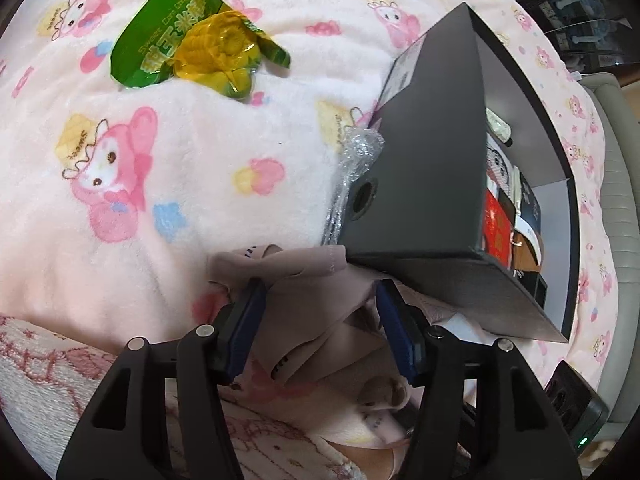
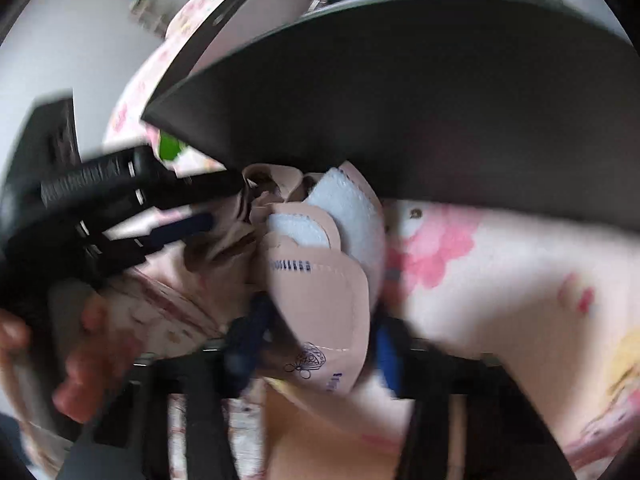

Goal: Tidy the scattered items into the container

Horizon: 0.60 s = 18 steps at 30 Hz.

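step: lift beige mask into black box | left gripper spread, mask between fingers, lower centre | right gripper blurred, grip unclear, mask lower centre | tip: close fully, clear the box's near wall | corn packet upper left, still out

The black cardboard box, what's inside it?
Inside the black cardboard box, past its near wall, show a red packet, something brown, a white patterned item and a pale wrapper. The wall hides anything deeper.
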Tool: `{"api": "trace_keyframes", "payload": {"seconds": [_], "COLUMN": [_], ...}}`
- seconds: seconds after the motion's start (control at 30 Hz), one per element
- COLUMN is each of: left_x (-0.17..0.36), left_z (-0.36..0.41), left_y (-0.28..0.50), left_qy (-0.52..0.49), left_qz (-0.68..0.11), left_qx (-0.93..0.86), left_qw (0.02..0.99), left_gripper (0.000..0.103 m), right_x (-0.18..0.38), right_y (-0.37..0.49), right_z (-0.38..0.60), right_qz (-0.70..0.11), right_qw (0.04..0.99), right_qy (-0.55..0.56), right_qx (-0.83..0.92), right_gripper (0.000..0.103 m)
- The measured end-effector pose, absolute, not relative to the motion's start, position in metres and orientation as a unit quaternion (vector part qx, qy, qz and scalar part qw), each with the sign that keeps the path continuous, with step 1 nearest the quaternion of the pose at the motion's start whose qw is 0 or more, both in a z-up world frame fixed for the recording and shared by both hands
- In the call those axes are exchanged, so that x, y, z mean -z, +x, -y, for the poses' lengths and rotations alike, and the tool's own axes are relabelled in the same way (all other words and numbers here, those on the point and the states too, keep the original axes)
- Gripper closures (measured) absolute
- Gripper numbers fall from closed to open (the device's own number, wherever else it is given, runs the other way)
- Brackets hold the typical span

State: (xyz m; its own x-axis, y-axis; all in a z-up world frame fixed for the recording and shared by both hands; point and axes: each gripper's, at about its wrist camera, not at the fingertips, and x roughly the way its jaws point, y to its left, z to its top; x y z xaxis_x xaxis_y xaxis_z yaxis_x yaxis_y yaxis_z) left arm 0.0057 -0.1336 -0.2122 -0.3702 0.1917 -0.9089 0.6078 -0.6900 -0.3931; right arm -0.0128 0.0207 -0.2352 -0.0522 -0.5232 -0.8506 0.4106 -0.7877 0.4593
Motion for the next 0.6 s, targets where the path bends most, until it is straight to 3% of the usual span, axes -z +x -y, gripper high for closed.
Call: {"api": "trace_keyframes", "payload": {"seconds": [0.1,0.23,0.37,0.5,0.6], "left_x": [0.212,0.215,0.213,0.215,0.216], "left_z": [0.129,0.127,0.129,0.114,0.113], "left_y": [0.008,0.009,0.016,0.014,0.015], "left_qy": [0.547,0.546,0.533,0.562,0.563], "left_qz": [-0.365,-0.39,-0.41,-0.368,-0.368], "left_qx": [0.743,0.737,0.736,0.736,0.734], "left_qw": [0.125,0.082,0.075,0.085,0.094], "left_gripper": [0.044,0.044,0.035,0.035,0.034], "right_x": [0.224,0.202,0.189,0.195,0.204], "right_y": [-0.017,-0.018,-0.017,-0.033,-0.042], "right_z": [-0.038,-0.064,-0.09,-0.11,-0.12], "right_qz": [0.083,0.077,0.066,0.101,0.153], "right_qw": [0.323,0.301,0.268,0.255,0.243], "right_qy": [0.602,0.581,0.573,0.596,0.608], "right_qx": [0.725,0.752,0.771,0.754,0.74], "right_gripper": [0.099,0.1,0.099,0.095,0.078]}}
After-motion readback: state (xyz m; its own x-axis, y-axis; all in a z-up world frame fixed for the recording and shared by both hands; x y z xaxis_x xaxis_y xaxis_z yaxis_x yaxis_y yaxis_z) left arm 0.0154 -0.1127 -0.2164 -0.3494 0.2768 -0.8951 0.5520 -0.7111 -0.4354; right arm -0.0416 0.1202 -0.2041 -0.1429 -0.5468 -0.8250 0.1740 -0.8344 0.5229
